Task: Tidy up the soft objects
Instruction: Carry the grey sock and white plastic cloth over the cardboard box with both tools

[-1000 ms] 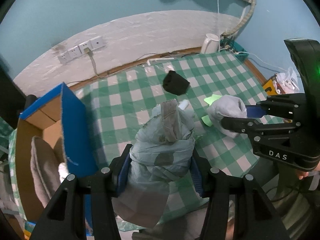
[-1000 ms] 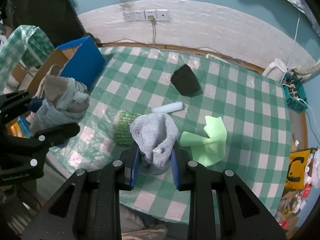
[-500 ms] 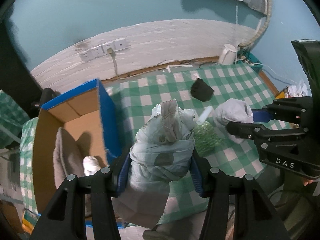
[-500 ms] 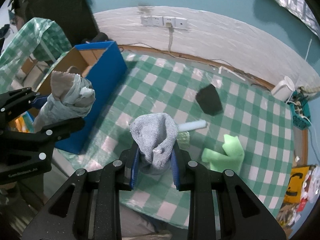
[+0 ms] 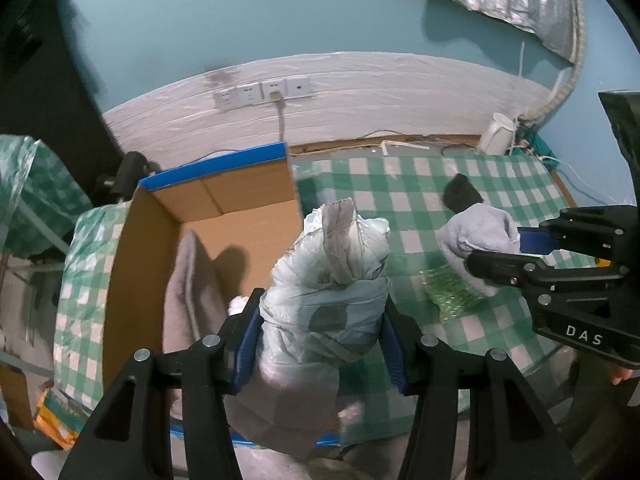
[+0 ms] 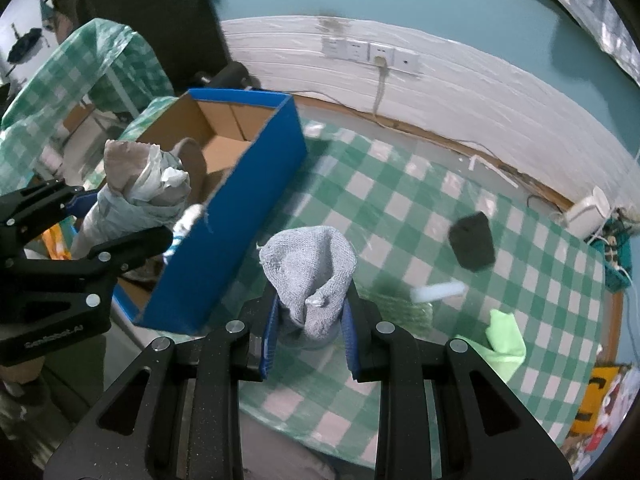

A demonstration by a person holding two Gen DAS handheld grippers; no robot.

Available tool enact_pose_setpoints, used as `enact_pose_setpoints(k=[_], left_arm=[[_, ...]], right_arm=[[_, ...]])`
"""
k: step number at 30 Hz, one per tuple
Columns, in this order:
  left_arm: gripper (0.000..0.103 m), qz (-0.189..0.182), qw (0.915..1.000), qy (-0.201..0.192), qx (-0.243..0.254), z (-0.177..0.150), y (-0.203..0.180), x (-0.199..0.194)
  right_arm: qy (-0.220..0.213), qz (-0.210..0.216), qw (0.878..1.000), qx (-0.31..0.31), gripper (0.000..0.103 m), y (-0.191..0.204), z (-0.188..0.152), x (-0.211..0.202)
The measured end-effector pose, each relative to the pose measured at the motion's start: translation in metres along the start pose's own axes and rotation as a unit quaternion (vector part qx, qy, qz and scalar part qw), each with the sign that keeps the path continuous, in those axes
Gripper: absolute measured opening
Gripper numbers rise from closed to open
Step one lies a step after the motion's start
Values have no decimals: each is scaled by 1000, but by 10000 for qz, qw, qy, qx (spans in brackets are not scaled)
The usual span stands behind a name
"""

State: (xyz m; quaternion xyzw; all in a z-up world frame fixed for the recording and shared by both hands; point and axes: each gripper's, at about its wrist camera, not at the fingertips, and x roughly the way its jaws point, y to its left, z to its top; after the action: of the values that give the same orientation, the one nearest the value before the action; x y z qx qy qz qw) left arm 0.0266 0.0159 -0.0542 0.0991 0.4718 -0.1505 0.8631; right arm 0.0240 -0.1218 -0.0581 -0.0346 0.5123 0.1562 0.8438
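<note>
Over the near rim of the open cardboard box (image 5: 208,208), from the left wrist view: left gripper (image 5: 320,332) clamped on a pale plastic-wrapped bundle (image 5: 324,280), bundle upright between the blue pads, a grey-brown cloth end poking from its top. Inside the box, a grey-beige cloth (image 5: 188,288) against the left wall and something small and white beside it. To the right, right gripper (image 5: 500,256) clamped on a grey cloth (image 5: 476,236), above a green crinkled packet (image 5: 452,292) on the green-checked tabletop (image 5: 400,184), with a black sponge-like block (image 5: 460,196) just behind. From the right wrist view: right gripper (image 6: 310,320) pinching the same grey cloth (image 6: 312,272) just beside the box's blue outer wall (image 6: 240,224). At left, the left gripper (image 6: 80,220) gripping the bundle (image 6: 136,192) above the box's near end. Farther right on the tabletop (image 6: 400,200), well apart from the box: black block (image 6: 472,248), white foam tube (image 6: 440,291), light green cloth (image 6: 504,344).
</note>
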Motion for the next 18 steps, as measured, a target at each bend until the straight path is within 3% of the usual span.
enact_pose_setpoints(k=[18], left_arm=[[54, 491, 9966, 170, -646, -21, 74, 15]], right_arm=[[19, 321, 9984, -470, 26, 76, 49, 32]])
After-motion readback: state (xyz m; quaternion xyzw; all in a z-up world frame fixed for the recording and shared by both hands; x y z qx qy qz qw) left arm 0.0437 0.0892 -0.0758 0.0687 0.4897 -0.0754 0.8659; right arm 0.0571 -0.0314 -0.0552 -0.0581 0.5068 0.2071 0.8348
